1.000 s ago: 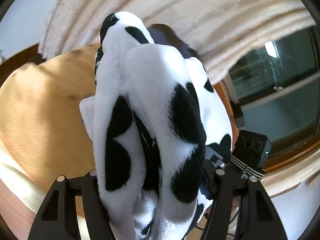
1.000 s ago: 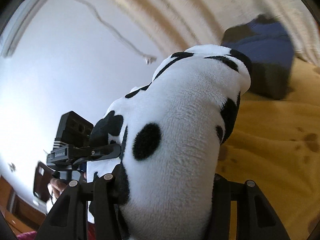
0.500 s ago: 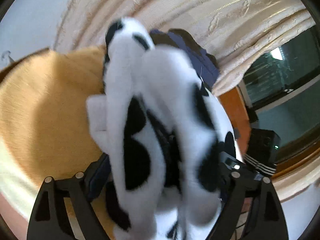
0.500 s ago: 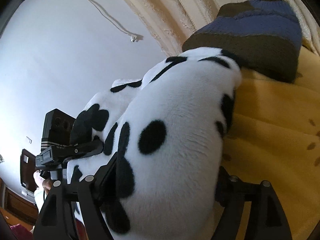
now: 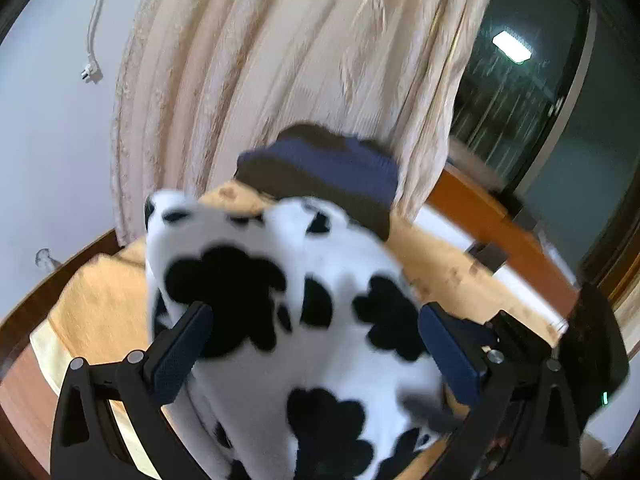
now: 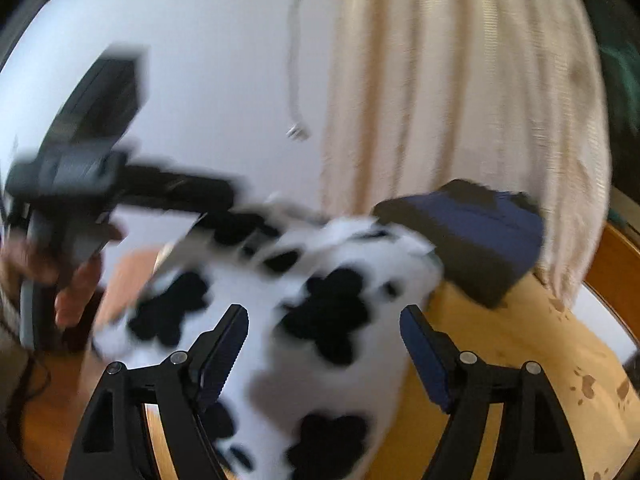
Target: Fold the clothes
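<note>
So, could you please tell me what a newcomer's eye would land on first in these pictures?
The fluffy black-and-white cow-print garment fills the foreground on the orange-covered bed, lying between the spread fingers of both the left gripper and the right gripper. Behind it, a folded navy-and-brown knit sits against the cream curtain.

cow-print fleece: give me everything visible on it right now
The cow-print fleece is white plush with irregular black blotches, soft and thick, bunched into a rounded fold rather than flat. It lies on the orange-yellow cover, its far end against the folded blue-and-brown knit. It sits between the pads of both the opening left claw and the right claw, neither visibly clamping it. Blur hides finer detail.
</note>
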`<action>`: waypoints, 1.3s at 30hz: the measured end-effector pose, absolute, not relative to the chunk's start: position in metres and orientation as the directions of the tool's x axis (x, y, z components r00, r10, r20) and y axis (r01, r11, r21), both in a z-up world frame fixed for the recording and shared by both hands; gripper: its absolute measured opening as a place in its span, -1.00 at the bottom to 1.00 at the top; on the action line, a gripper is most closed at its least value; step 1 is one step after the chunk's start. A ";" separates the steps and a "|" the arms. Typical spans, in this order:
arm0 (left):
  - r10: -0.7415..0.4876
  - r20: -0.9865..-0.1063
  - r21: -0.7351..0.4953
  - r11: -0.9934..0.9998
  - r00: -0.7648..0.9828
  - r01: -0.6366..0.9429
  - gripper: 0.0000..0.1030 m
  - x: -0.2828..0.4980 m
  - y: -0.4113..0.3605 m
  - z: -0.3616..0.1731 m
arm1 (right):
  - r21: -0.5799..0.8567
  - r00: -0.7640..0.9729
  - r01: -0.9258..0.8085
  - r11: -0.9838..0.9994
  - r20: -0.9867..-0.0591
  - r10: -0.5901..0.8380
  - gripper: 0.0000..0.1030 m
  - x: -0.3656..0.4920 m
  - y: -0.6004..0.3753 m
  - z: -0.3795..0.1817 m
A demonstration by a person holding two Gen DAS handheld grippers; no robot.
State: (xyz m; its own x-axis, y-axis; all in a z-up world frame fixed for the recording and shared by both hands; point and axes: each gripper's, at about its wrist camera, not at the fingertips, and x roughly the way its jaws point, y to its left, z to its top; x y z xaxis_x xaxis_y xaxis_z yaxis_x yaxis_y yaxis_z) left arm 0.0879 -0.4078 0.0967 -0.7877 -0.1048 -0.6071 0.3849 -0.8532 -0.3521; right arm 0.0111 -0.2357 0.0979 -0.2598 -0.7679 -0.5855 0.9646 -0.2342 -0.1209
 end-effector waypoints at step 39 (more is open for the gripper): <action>-0.603 -0.592 0.056 -0.693 -0.535 0.719 1.00 0.136 -0.286 0.106 | -0.096 -0.417 0.886 -0.454 -0.597 -0.686 0.99 0.022 -0.160 0.091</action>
State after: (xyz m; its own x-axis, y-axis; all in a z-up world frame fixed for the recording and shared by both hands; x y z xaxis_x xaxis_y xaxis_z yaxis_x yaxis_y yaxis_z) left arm 0.1365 -0.2863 0.1062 -0.5349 -0.6031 -0.5918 0.7192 -0.6926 0.0557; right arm 0.0215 -0.1601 0.0912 -0.4167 -0.6857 -0.5967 0.8856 -0.4544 -0.0963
